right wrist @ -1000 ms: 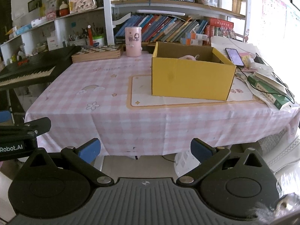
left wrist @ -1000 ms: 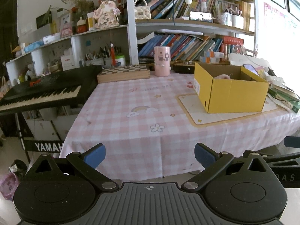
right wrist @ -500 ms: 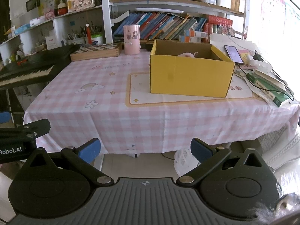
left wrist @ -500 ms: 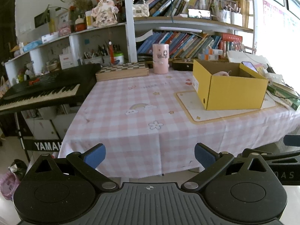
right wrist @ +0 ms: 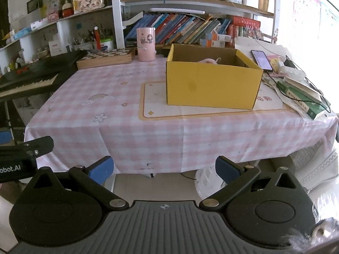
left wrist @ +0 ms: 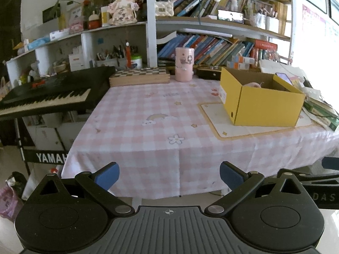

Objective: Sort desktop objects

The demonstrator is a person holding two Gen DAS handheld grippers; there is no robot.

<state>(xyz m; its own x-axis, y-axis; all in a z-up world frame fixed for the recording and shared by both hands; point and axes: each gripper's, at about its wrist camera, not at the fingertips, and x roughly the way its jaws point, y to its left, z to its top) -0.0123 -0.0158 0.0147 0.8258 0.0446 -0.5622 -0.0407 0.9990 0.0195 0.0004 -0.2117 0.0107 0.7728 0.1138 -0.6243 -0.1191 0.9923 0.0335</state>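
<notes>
An open yellow cardboard box point(left wrist: 262, 103) point(right wrist: 214, 86) stands on a cream mat on the pink checked table point(left wrist: 148, 131) point(right wrist: 118, 114). A pale pink object point(left wrist: 255, 84) point(right wrist: 208, 61) shows just over its rim. A pink cylinder cup point(left wrist: 184, 64) point(right wrist: 145, 44) stands at the back beside a checkered wooden box point(left wrist: 138, 76) point(right wrist: 106, 58). My left gripper point(left wrist: 169, 174) is open and empty, held off the table's front edge. My right gripper point(right wrist: 164, 170) is also open and empty, below the front edge.
A black Yamaha keyboard point(left wrist: 46, 93) point(right wrist: 31, 76) stands left of the table. Books, a phone point(right wrist: 261, 60) and cables lie on the table's right end point(right wrist: 303, 91). Bookshelves fill the back wall. A white bag point(right wrist: 208, 182) lies on the floor under the table.
Both grippers have drawn back from the table, so table and box look smaller and farther. Both stay open and empty.
</notes>
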